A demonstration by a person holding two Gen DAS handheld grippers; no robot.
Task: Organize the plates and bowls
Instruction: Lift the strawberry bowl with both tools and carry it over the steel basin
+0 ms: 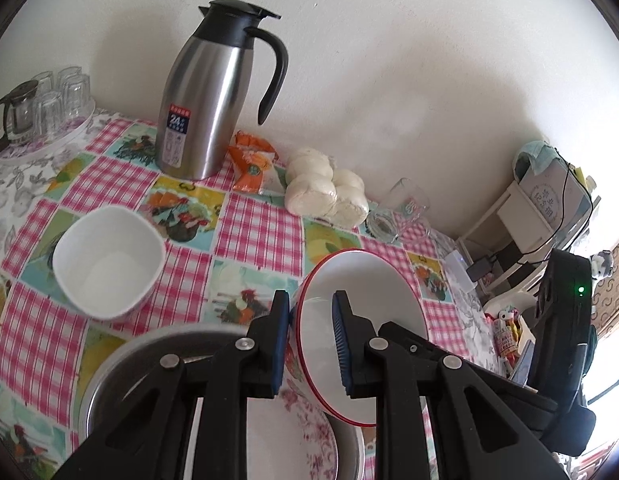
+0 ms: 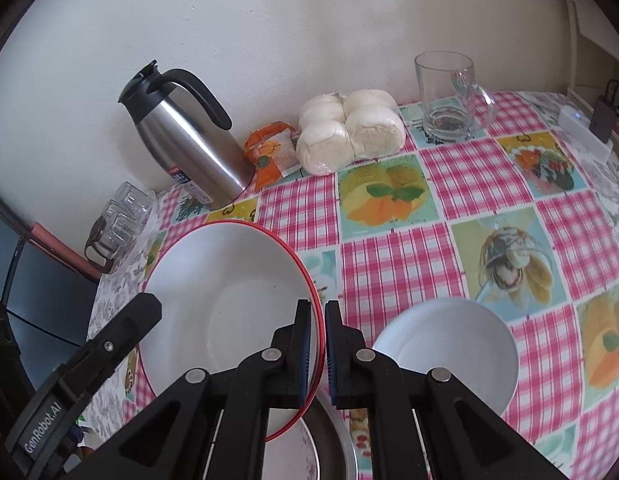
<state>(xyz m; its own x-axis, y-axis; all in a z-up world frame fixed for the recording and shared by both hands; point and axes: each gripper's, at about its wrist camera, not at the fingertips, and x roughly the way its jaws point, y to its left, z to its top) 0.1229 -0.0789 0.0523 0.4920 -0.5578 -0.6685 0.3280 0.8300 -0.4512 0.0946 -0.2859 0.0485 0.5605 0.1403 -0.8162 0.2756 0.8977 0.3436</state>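
Note:
A white bowl with a red rim [image 1: 365, 320] [image 2: 229, 300] is held tilted above the table by both grippers. My left gripper [image 1: 311, 344] is shut on its left wall, one finger inside and one outside. My right gripper [image 2: 317, 352] is shut on its right rim. Below it lie a metal pan [image 1: 121, 364] [image 2: 329, 440] and a floral plate [image 1: 293, 440]. A plain white bowl [image 1: 109, 262] [image 2: 449, 354] stands on the checked tablecloth [image 2: 389, 260], left of the left gripper and right of the right gripper.
A steel thermos jug [image 1: 207, 92] [image 2: 181, 136], an orange snack packet [image 1: 253, 166], bagged white buns [image 1: 329, 188] [image 2: 349, 132] and a glass mug [image 2: 449, 96] stand along the wall. A tray of glasses [image 1: 41, 112] sits at the far left corner.

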